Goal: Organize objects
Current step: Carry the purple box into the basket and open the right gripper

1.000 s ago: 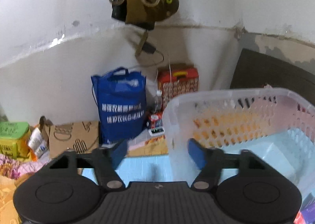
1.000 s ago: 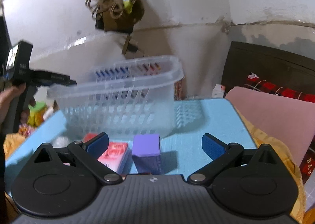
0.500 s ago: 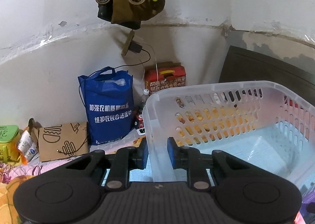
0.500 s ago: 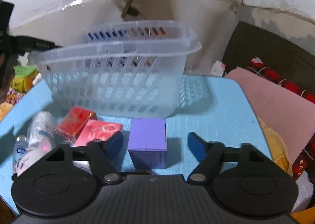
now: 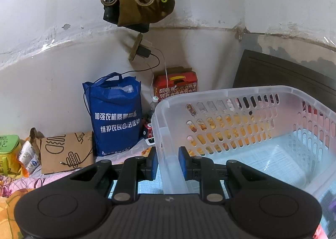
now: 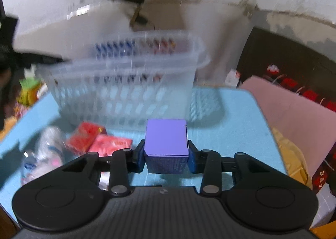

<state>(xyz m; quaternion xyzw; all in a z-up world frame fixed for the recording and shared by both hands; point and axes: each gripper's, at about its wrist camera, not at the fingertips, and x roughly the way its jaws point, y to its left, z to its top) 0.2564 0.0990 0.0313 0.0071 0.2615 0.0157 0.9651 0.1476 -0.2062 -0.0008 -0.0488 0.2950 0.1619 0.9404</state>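
holding: left gripper [image 5: 167, 163] is pressed together on the near wall of the clear basket [image 5: 241, 94], one pad outside and one inside, so the basket is steady.
pinching: right gripper [image 6: 167, 156] is closing its jaws, and the purple box [image 6: 166, 138] sits between the blue pads, which touch both of its sides.
step in hand: i judge this is the pick of the purple box, first thing to go into the basket.
basket place: just ahead of the right claw, beyond the box, on the blue mat [image 6: 235, 117]; it looks empty inside.
next move: lift the box straight up above the basket rim, carry it forward, then let it go inside.
edges: the rim stands higher than the box, so the lift must clear it.
other things: red packets [image 6: 98, 140] and a small bottle [image 6: 42, 155] lie to the left of the right claw, near but apart from the box.
open room: the mat to the right of the claw is free; a pink sheet [image 6: 294, 110] is farther right.
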